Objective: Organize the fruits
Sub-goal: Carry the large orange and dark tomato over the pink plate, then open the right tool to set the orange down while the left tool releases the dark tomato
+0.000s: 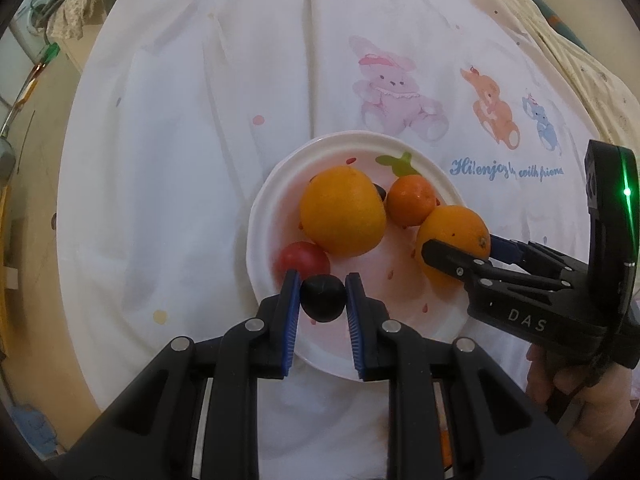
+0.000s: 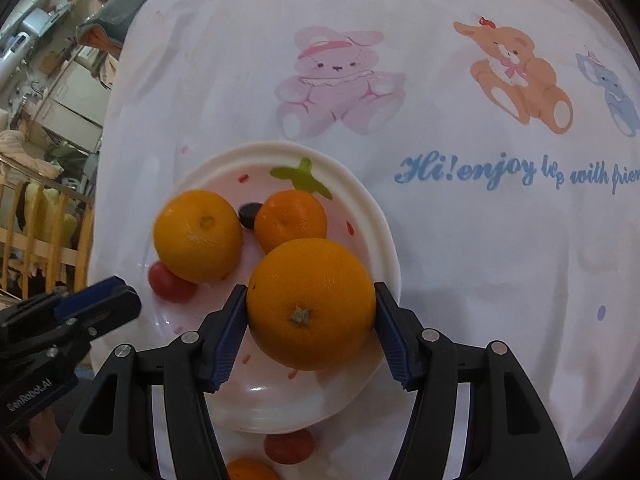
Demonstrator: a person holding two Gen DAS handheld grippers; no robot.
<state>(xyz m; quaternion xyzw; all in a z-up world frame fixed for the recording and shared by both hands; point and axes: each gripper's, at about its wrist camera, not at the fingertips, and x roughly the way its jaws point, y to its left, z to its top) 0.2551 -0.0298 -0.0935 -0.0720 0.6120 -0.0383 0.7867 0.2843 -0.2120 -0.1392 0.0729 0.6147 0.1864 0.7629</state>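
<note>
A white plate (image 1: 256, 216) (image 2: 384, 236) with a strawberry print holds a large orange (image 1: 342, 210) (image 2: 198, 236), a small mandarin (image 1: 412, 200) (image 2: 290, 220), a red tomato (image 1: 304, 260) (image 2: 170, 286) and a small dark fruit (image 1: 380, 191) (image 2: 250, 214). My left gripper (image 1: 322, 300) (image 2: 116, 292) is shut on another dark round fruit (image 1: 323, 298) just over the plate's near side. Over the plate's right side, my right gripper (image 2: 311, 320) (image 1: 460, 246) is shut on a second orange (image 2: 310, 304) (image 1: 448, 224).
The plate lies on a white cloth (image 1: 180, 160) (image 2: 480, 260) printed with cartoon animals and blue writing. Off the plate, near its front rim, lie a red fruit (image 2: 288, 446) and part of an orange one (image 2: 248, 472). Furniture and clutter stand beyond the cloth's left edge.
</note>
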